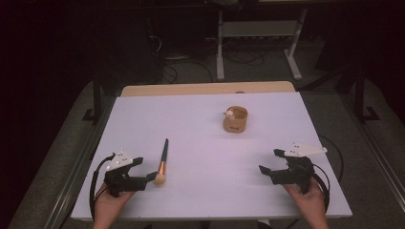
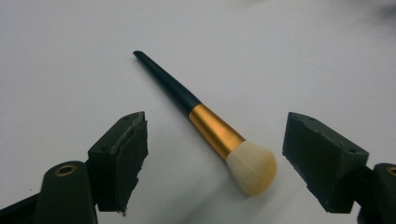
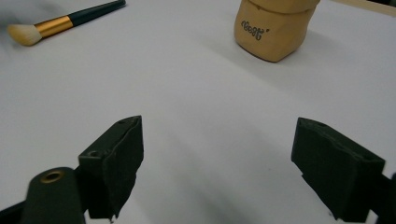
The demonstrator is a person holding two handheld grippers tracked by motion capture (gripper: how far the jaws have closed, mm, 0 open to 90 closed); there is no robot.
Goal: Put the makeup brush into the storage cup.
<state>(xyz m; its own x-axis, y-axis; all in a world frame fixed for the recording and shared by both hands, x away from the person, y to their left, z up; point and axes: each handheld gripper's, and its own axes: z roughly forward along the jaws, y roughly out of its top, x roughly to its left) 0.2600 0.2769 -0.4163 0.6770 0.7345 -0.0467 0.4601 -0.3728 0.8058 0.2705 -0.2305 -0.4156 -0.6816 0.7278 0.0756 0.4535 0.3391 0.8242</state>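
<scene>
High view: one makeup brush [image 1: 163, 162] lies on the white counter [image 1: 205, 191] at near left, bristle head toward the person, handle pointing far. The left tongs [image 1: 143, 171] sit just beside the bristle end, jaws spread and holding nothing. The right tongs [image 1: 268, 161] rest at near right, well apart from the brush, also released and empty. One tan cup [image 1: 235, 119] stands far of centre, something small and pale at its rim, too small to identify.

Left gripper view: the brush [image 2: 205, 126] lies between and beyond the two spread jaws, its bristle head nearest, not touched by either pad. Risk, as judged: closing on the soft bristles rather than the gold ferrule would give a squashy, slipping hold; the round handle may roll away if one jaw reaches it first.

Right gripper view: jaws wide over bare counter; the cup [image 3: 273, 28] is far right, the brush [image 3: 60, 23] far left. Risk, as judged: a careless reach could knock the light cup over.

Count: one brush, one cup, two tongs.
</scene>
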